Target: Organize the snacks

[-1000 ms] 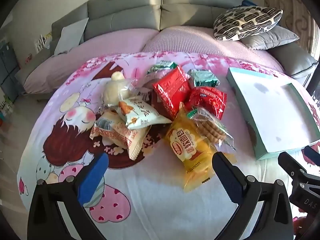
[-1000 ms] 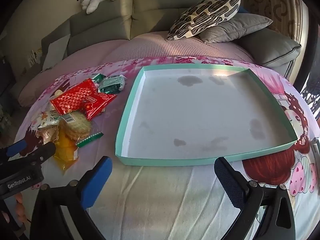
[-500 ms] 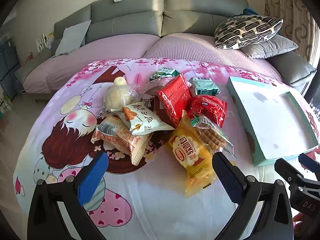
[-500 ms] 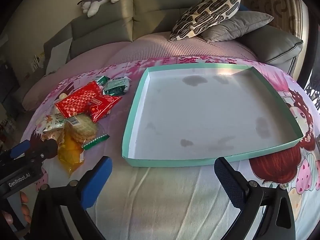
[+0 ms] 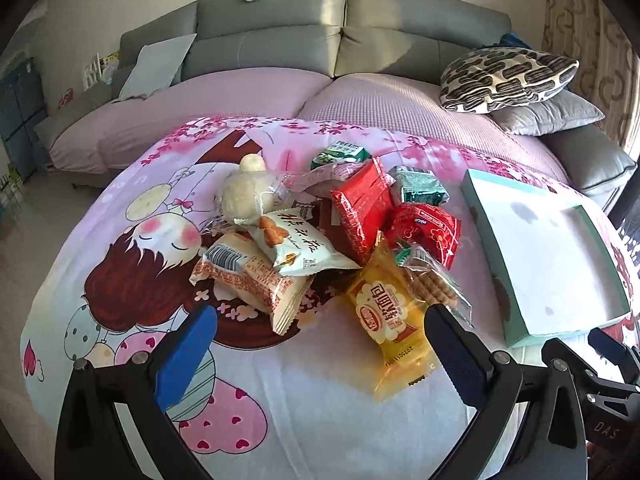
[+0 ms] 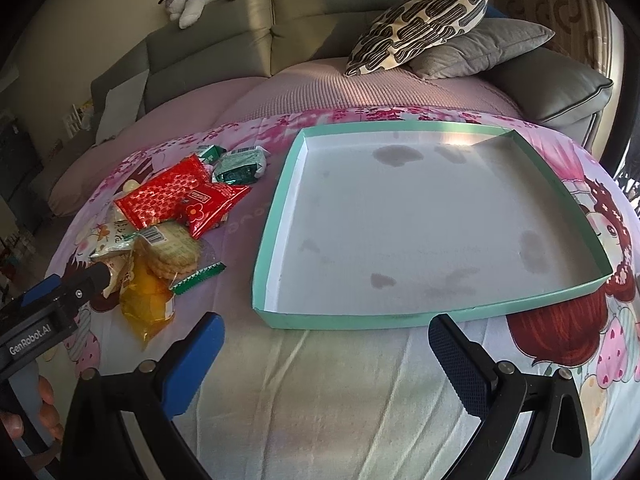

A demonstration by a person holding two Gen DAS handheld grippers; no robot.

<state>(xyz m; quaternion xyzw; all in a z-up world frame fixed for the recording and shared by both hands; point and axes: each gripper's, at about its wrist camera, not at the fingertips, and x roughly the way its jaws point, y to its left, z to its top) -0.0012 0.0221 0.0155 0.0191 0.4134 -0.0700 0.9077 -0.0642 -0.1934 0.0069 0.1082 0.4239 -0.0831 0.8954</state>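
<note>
Cartoon bedsheet [image 5: 132,216], snack pile [image 5: 320,240], teal tray [image 6: 432,220]

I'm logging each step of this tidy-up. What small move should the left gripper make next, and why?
Probably ease the left gripper forward and down onto the yellow snack packet. Its fingers are spread and hold nothing, that packet lies nearest in the pile, and the teal tray has no snacks in it.
</note>
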